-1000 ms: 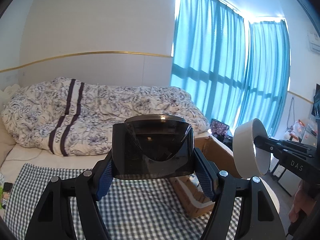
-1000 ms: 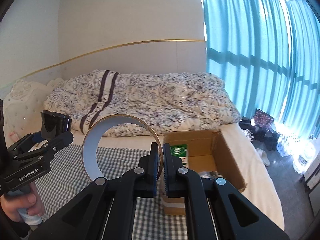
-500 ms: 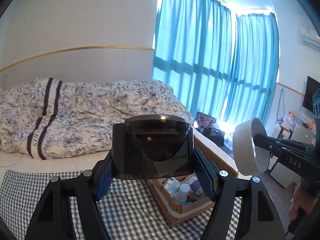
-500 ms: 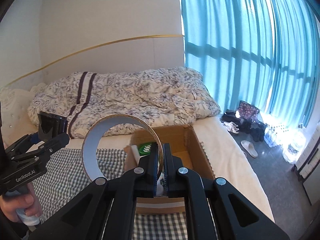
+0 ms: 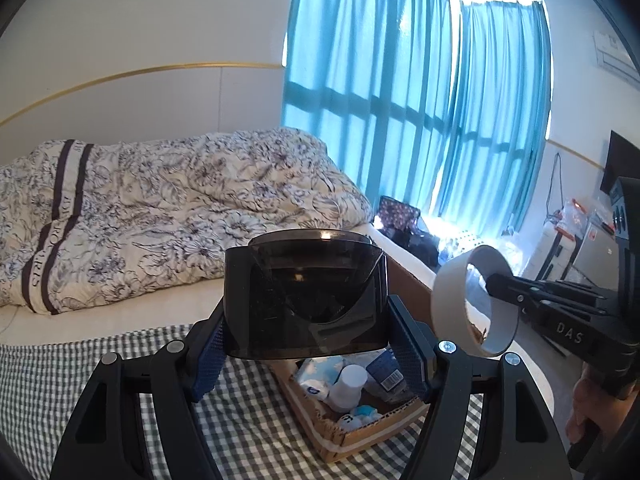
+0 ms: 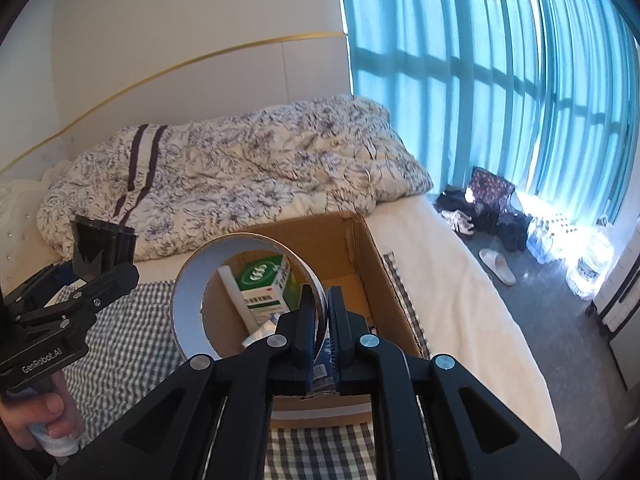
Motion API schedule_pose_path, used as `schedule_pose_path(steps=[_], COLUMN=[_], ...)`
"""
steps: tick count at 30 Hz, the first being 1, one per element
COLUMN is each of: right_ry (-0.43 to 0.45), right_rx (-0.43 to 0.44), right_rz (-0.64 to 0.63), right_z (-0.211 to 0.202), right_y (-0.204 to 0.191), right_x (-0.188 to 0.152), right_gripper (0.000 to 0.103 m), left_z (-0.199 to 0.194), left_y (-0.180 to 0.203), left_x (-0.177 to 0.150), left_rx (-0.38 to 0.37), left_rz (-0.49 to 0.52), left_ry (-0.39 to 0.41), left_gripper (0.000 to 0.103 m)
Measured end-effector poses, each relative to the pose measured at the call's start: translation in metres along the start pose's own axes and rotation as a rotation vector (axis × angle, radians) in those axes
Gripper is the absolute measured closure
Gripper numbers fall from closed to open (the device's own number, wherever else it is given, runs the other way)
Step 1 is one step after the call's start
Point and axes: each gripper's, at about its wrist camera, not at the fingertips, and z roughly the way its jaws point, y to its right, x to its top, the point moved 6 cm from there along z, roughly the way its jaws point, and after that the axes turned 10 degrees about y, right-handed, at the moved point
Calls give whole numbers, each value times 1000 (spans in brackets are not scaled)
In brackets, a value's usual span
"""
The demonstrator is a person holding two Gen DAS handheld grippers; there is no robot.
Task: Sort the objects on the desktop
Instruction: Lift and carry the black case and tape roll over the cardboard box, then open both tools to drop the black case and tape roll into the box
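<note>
A person stands at a checked surface (image 5: 248, 424) beside an unmade bed, a two-finger gripper in each hand, both raised over an open cardboard box (image 6: 356, 252). The left gripper (image 5: 306, 344) is clamped on a dark smoked-plastic container (image 5: 306, 296), its blue-padded fingers (image 5: 208, 360) pressed against the container's two sides, holding it upright in the air above the near end of the box. The right gripper (image 6: 318, 320) is pinched nearly closed on the wall of a roll of white tape (image 6: 248, 292), one finger inside the ring and one outside, with the roll hanging on edge directly over the box opening. Through the ring (and around it) the box's contents show: a green-and-white carton (image 6: 264, 284) and a white tube (image 6: 240, 300) leaning beside it. From the left wrist camera, a small white bottle (image 5: 348, 386) and blue-printed packets (image 5: 316, 372) sit in the box's near corner. A floral duvet (image 6: 240, 176) is heaped on the bed behind, and teal curtains (image 6: 500, 80) cover the window to the right.
</note>
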Motion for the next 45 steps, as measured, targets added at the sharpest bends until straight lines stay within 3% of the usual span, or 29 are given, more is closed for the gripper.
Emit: schedule_pose_path(steps=[14, 26, 30, 32, 45], right_ry=[-94, -129, -126, -123, -64], right_rx=[-19, -43, -46, -51, -37], right_rz=[-2, -16, -19, -19, -29], right_z=[64, 93, 95, 94, 62], right_y=[28, 36, 35, 32, 10], right_x=[-33, -53, -53, -52, -32], right_gripper=[96, 93, 81, 69, 67], left_z=[75, 109, 110, 107, 68], left_y=[18, 15, 13, 11, 0], left_x=[-30, -59, -58, -55, -31], left_rx=[-39, -52, -43, -39, -13], left_rz=[10, -17, -23, -33, -34], left_ry=[-90, -151, -144, -131, -79], left_gripper=[29, 29, 27, 27, 25])
